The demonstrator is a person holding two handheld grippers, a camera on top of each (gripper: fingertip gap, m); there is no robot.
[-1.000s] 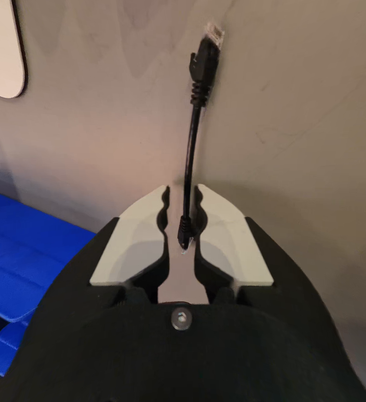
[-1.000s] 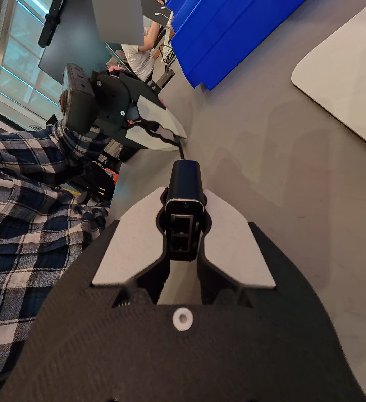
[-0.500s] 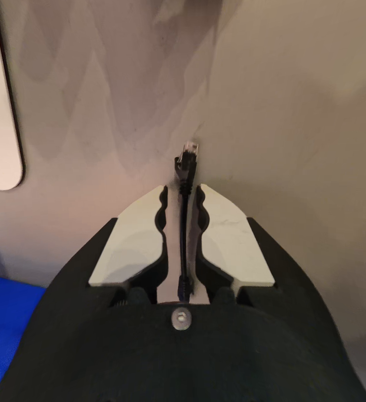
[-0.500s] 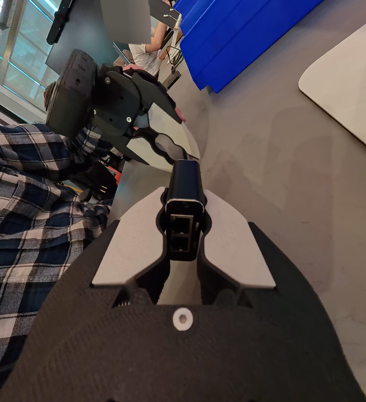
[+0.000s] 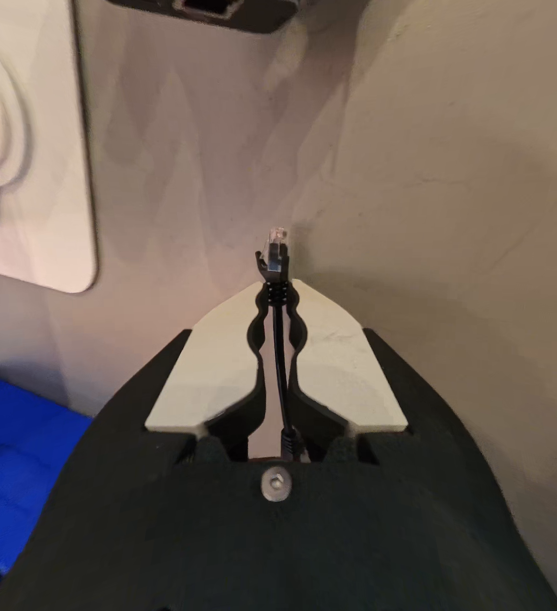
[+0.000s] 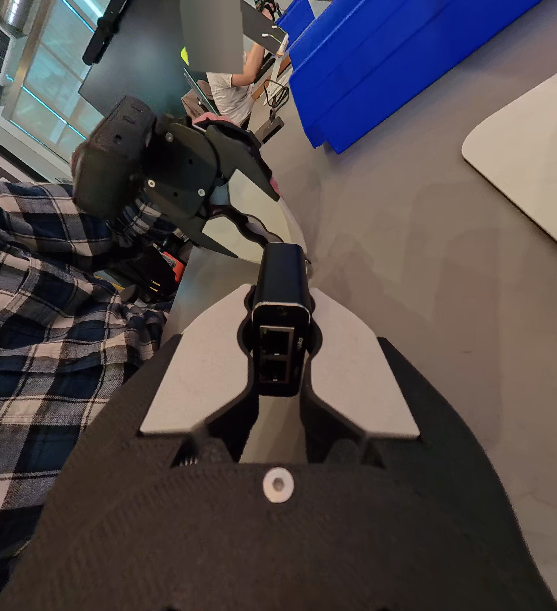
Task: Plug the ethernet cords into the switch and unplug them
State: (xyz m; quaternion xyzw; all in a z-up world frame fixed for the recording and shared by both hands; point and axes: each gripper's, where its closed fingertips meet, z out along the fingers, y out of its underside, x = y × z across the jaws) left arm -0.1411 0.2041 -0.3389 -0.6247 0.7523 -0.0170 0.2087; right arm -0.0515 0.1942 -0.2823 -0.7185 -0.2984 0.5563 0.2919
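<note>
In the left wrist view my left gripper (image 5: 277, 285) is shut on a black ethernet cord (image 5: 279, 357). The pads press on the ribbed collar just behind the cord's clear plug (image 5: 275, 253), which sticks out past the fingertips. The cord runs back between the fingers. The black switch (image 5: 204, 13) shows at the top edge, one port facing the plug. In the right wrist view my right gripper (image 6: 281, 292) is shut on the switch (image 6: 282, 287), with two stacked ports (image 6: 276, 358) facing the camera. The left gripper (image 6: 237, 224) sits just behind the switch, its fingertips hidden by it.
Everything is over a grey table (image 6: 419, 297). A white board (image 6: 535, 172) lies at the right and also shows in the left wrist view (image 5: 32, 165). Blue bins (image 6: 386, 66) stand at the far side. A plaid sleeve (image 6: 39, 314) is at the left. A person sits far back (image 6: 227, 89). Tip to tip, the grippers are about 11 centimetres apart.
My left gripper slid forward along the cord and closed on the collar behind the plug. It moved closer to the switch, which now shows at the top. The right gripper kept its hold.
</note>
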